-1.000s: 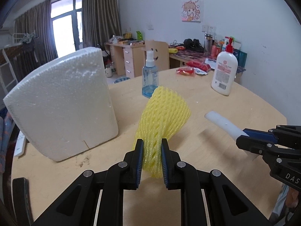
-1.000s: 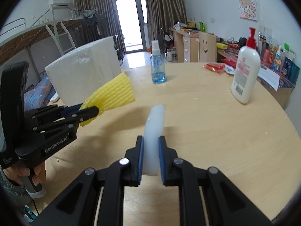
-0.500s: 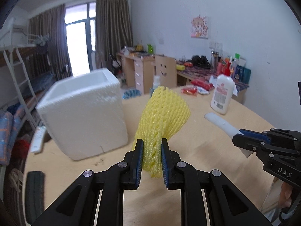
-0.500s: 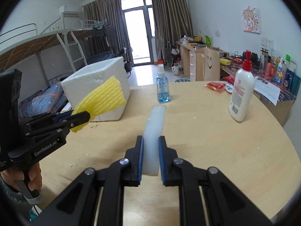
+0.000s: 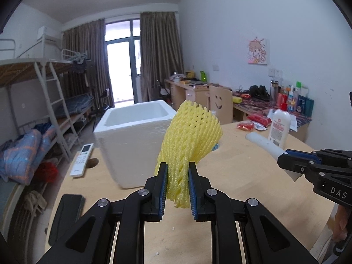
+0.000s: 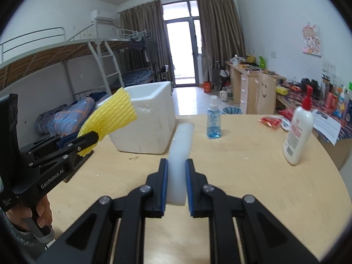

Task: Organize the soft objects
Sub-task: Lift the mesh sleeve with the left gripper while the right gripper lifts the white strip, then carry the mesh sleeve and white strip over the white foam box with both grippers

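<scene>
The yellow foam net (image 5: 189, 140) is pinched at its lower end between the pads of the left gripper (image 5: 175, 187), held in the air in front of the white foam box (image 5: 132, 132); the white foam strip (image 6: 179, 154) is clamped the same way in the right gripper (image 6: 175, 184), above the table (image 6: 253, 187) and to the right of the box. Both pieces look very light and soft: the net's mesh would squash and spring back, and the strip bows along its length, so each is best held near one end, as now, with a gentle squeeze and the free end let down first. Neither looks fragile or slippery. Compared with a second ago, both grippers have risen and tipped, so the box's open top now shows where only its side wall did, and both grips are unchanged.
</scene>
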